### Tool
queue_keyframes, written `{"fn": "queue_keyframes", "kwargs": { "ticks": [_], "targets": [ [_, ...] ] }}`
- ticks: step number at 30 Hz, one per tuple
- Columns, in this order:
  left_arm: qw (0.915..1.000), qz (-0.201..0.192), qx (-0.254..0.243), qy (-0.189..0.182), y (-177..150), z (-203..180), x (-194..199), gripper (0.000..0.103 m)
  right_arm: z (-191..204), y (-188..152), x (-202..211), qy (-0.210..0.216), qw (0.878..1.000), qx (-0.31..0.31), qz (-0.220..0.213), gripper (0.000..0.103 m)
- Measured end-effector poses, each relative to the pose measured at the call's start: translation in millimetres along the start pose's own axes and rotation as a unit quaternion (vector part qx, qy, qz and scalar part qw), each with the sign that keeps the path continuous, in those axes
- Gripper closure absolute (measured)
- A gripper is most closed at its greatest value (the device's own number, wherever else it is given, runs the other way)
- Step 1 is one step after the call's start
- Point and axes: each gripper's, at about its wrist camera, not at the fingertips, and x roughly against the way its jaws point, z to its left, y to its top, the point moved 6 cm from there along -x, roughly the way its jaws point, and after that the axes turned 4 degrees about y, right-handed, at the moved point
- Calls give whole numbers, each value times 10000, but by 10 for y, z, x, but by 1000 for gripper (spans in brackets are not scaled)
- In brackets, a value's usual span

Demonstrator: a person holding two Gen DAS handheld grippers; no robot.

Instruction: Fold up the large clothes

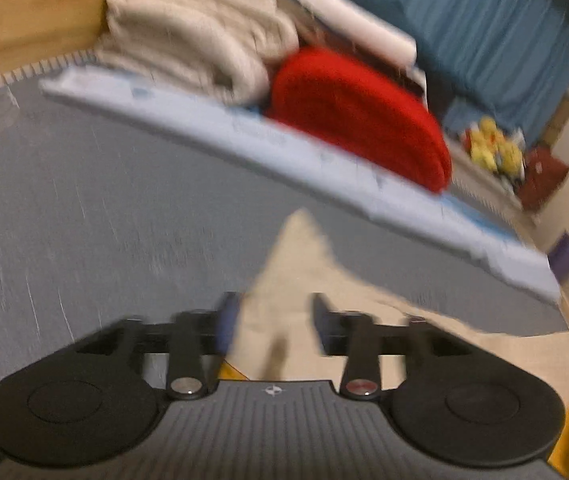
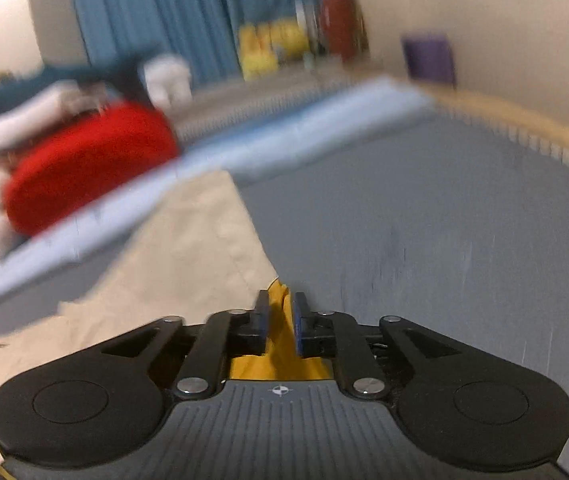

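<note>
Two grippers over grey bed cover [image 1: 84, 200], left gripper [image 1: 272, 320] fingers wide around beige garment [image 1: 292, 264], right gripper [image 2: 280, 320] fingers narrow, blue curtain [image 2: 144, 12] behind.

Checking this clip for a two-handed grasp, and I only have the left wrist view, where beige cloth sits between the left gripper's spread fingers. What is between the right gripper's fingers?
Observer: Yellow fabric fills the narrow gap of the right gripper. The blur hides whether the pads press on it.
Operator: Does the beige cloth reach that gripper?
Observer: Yes. The beige cloth lies spread on the grey bed cover, and its edge runs down to the finger on the picture's left, where the yellow begins.
</note>
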Motion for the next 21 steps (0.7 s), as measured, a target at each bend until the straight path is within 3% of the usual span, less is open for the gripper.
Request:
{"fn": "queue_keyframes", "kwargs": {
  "ticks": [1, 5, 8, 11, 13, 15, 16, 17, 19, 21],
  "targets": [
    [9998, 166, -68, -6, -53, 31, -14, 50, -34, -78, -54, -32, 9995, -12, 308, 78],
    [9965, 824, -111, 18, -247, 275, -50, 50, -214, -365, -112, 17, 9920, -65, 1261, 74],
    [9876, 1560, 128, -110, -446, 494, -194, 50, -311, -509, -56, -3, 9870, 40, 1607, 74],
    [9800, 1990, 10, -91, -631, 586, -284, 50, -398, -605, -16, 33, 9829, 177, 1834, 73],
    [9776, 2101, -11, -116, -716, 601, -309, 51, -383, -672, 26, 10, 9826, 121, 1852, 73],
    [9762, 2157, 12, -228, -763, 591, -318, 58, -359, -695, 26, 24, 9824, 22, 1869, 74],
    [9761, 2152, 11, -288, -769, 574, -315, 76, -346, -684, 35, 24, 9826, 13, 1856, 76],
    [9763, 2133, 3, -363, -765, 559, -308, 96, -325, -671, 46, 42, 9830, -3, 1833, 90],
    [9819, 1851, -39, -408, -693, 516, -234, 102, -319, -632, 61, 66, 9852, -7, 1711, 102],
    [9891, 1335, 49, -621, -519, 459, -63, 102, -281, -472, 178, 189, 9923, -51, 1225, 103]
  ]
}}
